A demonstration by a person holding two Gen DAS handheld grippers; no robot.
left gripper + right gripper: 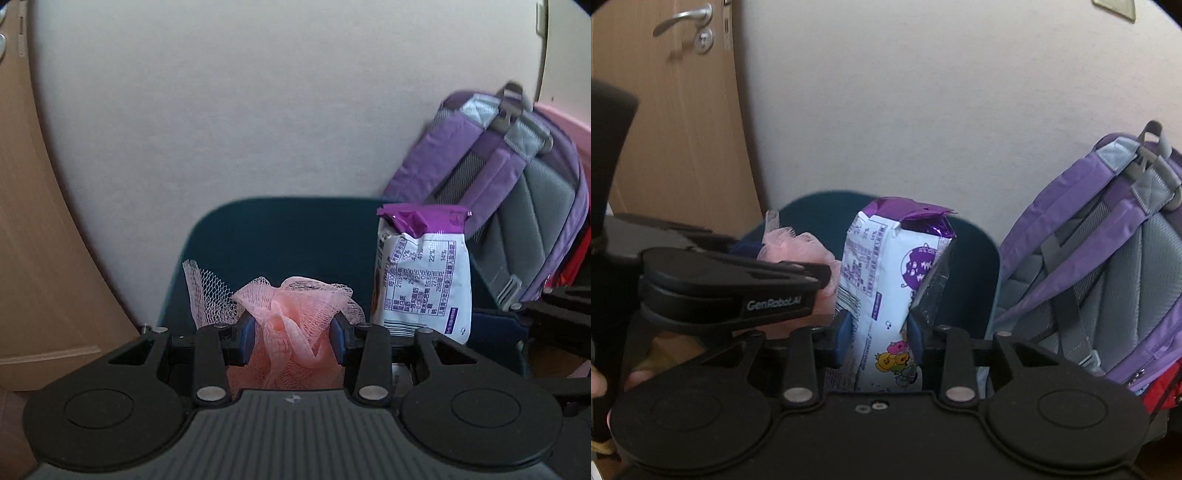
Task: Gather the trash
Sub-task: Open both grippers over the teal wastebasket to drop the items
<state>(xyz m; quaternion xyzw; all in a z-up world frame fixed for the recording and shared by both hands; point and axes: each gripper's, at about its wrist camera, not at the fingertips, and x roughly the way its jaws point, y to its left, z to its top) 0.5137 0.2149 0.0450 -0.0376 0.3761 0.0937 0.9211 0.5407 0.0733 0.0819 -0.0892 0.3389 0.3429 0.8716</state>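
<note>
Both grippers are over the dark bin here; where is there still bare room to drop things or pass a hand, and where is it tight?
Free: the dark bin's open mouth behind the pink mesh, up to its far rim by the wall. Crowded: the right side, where the snack bag nears the purple backpack, and the narrow space between the two grippers.

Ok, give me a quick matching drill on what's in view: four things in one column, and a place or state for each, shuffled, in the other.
Things:
1. pink mesh net
2. snack bag
3. purple backpack
4. dark teal bin

Places or states:
A. leaning on the wall, right of the bin
B. between the left hand-held gripper's pads
C. standing against the wall, beyond both held items
D. between the right hand-held gripper's pads, torn top up

Pairs: 1-B, 2-D, 3-A, 4-C
</note>
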